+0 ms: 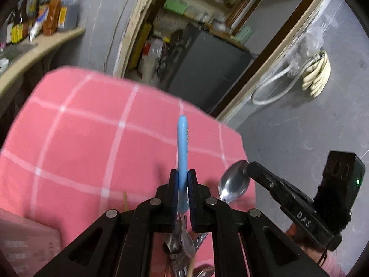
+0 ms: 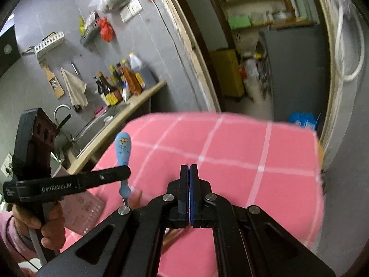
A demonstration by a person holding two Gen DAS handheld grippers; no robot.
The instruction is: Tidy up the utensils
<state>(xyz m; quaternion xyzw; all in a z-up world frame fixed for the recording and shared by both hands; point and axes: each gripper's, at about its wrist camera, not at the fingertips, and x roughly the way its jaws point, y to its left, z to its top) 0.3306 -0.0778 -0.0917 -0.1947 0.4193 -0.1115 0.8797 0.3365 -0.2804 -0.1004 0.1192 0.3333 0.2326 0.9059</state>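
Left gripper [image 1: 182, 180] clamped on blue-handled utensil [image 1: 183, 147], long axis upright above pink checked cloth [image 1: 92, 138]; right gripper [image 2: 189, 173] closed, apparently on a spoon [image 1: 234, 183], just right of it

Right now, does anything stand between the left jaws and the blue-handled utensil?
Nothing visible: the left gripper is shut on the blue-handled utensil, held upright over the pink checked cloth. A metal spoon sits beside it, not between.

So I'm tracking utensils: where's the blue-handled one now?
The blue-handled utensil is clamped upright in the left claw above the pink checked cloth, just left of the metal spoon.
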